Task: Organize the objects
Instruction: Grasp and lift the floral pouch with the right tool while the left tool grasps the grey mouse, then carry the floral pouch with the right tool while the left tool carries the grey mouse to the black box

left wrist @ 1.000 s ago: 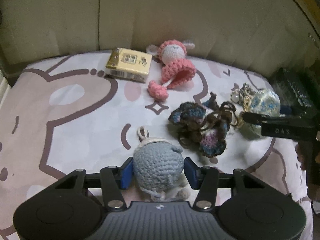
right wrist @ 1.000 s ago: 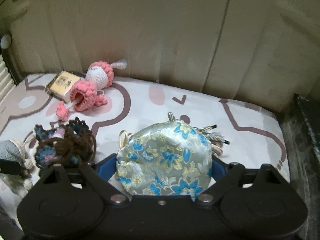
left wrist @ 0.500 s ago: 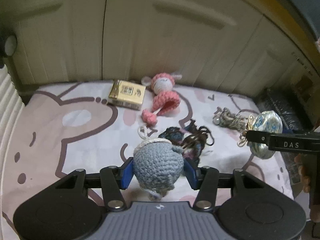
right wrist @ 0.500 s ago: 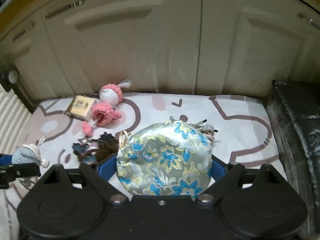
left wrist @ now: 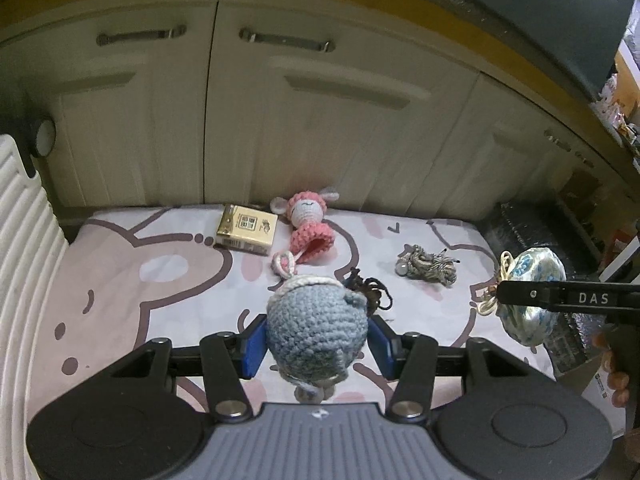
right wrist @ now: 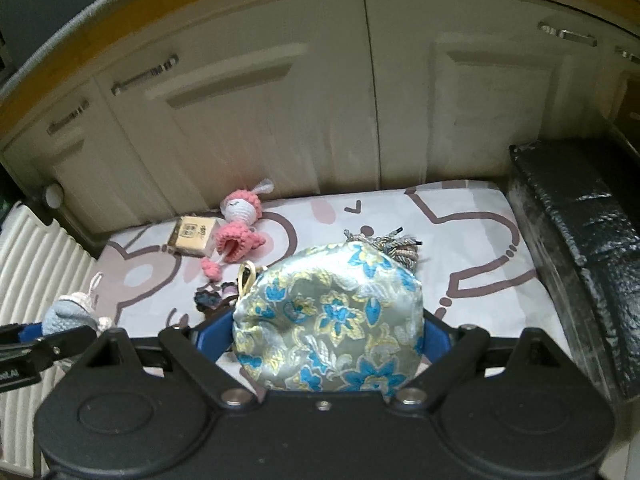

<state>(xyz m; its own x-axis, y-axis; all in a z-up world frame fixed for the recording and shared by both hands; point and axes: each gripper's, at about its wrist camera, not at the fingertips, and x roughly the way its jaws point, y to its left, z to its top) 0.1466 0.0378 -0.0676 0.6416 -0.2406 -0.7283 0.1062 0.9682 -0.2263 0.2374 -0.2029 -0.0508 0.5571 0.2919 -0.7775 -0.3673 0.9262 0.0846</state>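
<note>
Toys and trinkets sit scattered on a cartoon-print mat (left wrist: 120,280) laid against the cabinet doors (left wrist: 304,128); two are off it, carried in the air.

Left gripper (left wrist: 316,338): blue pads clamped on a grey crochet toy (left wrist: 316,324), gripped across its round body so the soft yarn gives a little and does not slip. Its loop end points away from the camera, small feet dangle below.

Right gripper (right wrist: 324,334): jaws wide, yet closed on a brocade pouch (right wrist: 332,316) with blue flowers. The wide stance fits the pouch's bulk, not an open claw. Its cord loop hangs free at the left side.

On the mat:
- yellow box (left wrist: 247,230) near the back edge, touching nothing I can make out
- pink doll (left wrist: 308,224) just right of the box, lying on its back, head toward the cabinets
- cord bundle (left wrist: 428,266) toward the right edge, alone
- dark crochet piece (left wrist: 370,290) mid-mat, mostly hidden behind the grey toy

Judgement: both hands hold their picks clear of the mat, likely for transfer to a container or sorting spot. No destination shows in either view. A dark wrapped block (right wrist: 580,240) lies off the mat's right edge; purpose unclear.
</note>
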